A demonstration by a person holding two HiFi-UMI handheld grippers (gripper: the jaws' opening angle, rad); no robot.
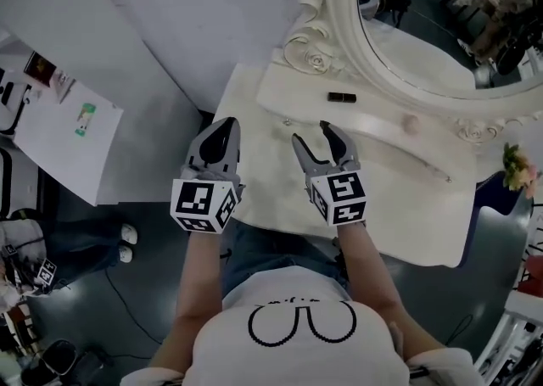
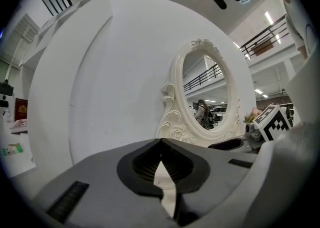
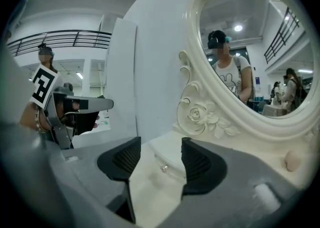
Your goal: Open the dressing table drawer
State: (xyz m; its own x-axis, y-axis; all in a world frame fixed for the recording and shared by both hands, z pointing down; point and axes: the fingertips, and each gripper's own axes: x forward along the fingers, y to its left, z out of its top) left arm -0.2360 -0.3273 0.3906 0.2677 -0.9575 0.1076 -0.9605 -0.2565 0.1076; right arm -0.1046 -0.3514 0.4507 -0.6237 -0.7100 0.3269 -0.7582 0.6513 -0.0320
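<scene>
The white dressing table [image 1: 254, 172] carries an oval mirror [image 1: 416, 28] on a raised shelf. The shelf's front holds a shallow drawer [image 1: 365, 130] with a small metal knob [image 1: 287, 121], closed as far as I can see. My right gripper [image 1: 310, 132] hovers over the tabletop just short of that knob, open with nothing between its fingers. In the right gripper view the knob [image 3: 163, 168] lies straight ahead between the open jaws of the right gripper [image 3: 161, 147]. My left gripper [image 1: 227, 125] hangs over the table's left edge, shut and empty; its tips meet in the left gripper [image 2: 161, 144] view.
A small black object [image 1: 342, 97] and a pale round object [image 1: 411, 124] lie on the shelf below the mirror. Pink flowers [image 1: 517, 168] stand at the table's right end. A white panel with papers [image 1: 68, 121] is at the left, with a seated person [image 1: 76, 248] beside it.
</scene>
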